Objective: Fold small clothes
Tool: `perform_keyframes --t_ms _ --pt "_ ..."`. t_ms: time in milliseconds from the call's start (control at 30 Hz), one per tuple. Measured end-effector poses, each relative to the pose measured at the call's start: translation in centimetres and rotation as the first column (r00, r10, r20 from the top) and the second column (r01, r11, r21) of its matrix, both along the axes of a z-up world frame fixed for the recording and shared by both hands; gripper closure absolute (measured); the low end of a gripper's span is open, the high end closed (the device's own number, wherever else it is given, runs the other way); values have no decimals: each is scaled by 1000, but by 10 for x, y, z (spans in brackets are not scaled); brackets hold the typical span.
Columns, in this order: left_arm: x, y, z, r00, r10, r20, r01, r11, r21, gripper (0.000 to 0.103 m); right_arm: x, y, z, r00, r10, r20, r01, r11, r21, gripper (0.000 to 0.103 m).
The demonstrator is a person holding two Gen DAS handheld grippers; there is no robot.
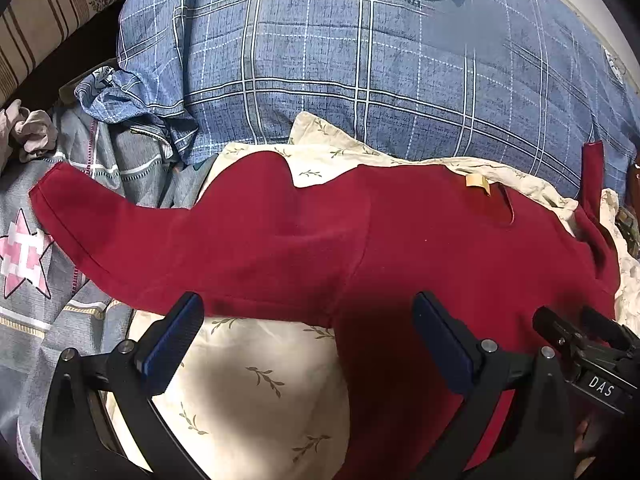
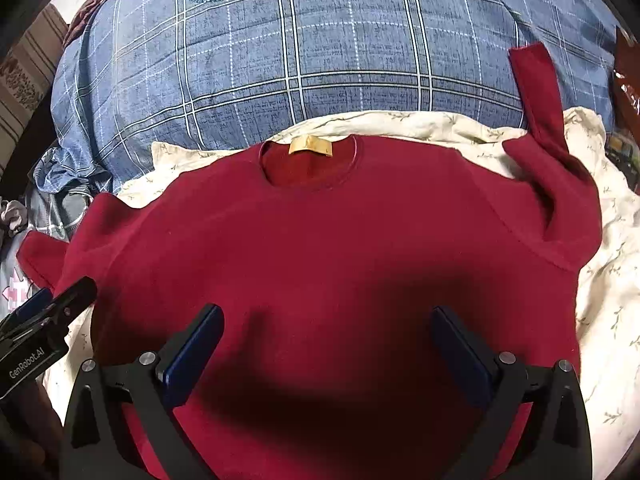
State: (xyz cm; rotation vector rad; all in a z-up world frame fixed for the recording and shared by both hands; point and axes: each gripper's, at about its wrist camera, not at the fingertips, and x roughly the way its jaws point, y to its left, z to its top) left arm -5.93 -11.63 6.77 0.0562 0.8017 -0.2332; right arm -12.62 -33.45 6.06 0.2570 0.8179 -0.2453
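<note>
A small dark red long-sleeved sweater (image 2: 320,240) lies flat on a cream leaf-print cloth (image 2: 608,280), its neck with a tan label (image 2: 311,147) at the far side. It also shows in the left wrist view (image 1: 280,240), left sleeve (image 1: 100,216) spread left. The right sleeve (image 2: 540,112) points up onto the pillow. My left gripper (image 1: 308,320) is open, over the sweater's lower left edge. My right gripper (image 2: 328,332) is open, low over the sweater's body. Neither holds anything.
A big blue plaid pillow (image 2: 300,60) lies behind the sweater. Grey bedding with a pink star (image 1: 24,256) is at the left. A striped headboard cushion (image 1: 44,12) is at the far left. The right gripper's body (image 1: 580,344) shows beside the left one.
</note>
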Motion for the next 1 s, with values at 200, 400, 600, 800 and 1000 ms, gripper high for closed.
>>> perform_keyframes --t_ms 200,400,600,800,1000 --pt "3 1 -3 1000 1 -11 -1 1000 -2 0 6 7 -2 1000 7 -18 -8 999 -40 0" --pt "4 0 -5 1000 -4 -18 4 1000 3 0 7 8 -7 1000 3 -23 -4 999 -54 0" --pt "4 2 -5 1000 -2 -20 2 1000 -1 0 10 6 -15 999 4 -47 -6 999 -48 0" --pt "6 4 -6 1000 5 -28 -5 1000 -6 0 10 9 -19 999 2 -51 -6 997 -78 0" --pt "6 4 -7 999 0 -32 -1 1000 -4 0 12 8 -22 998 0 -61 -5 997 -76 0"
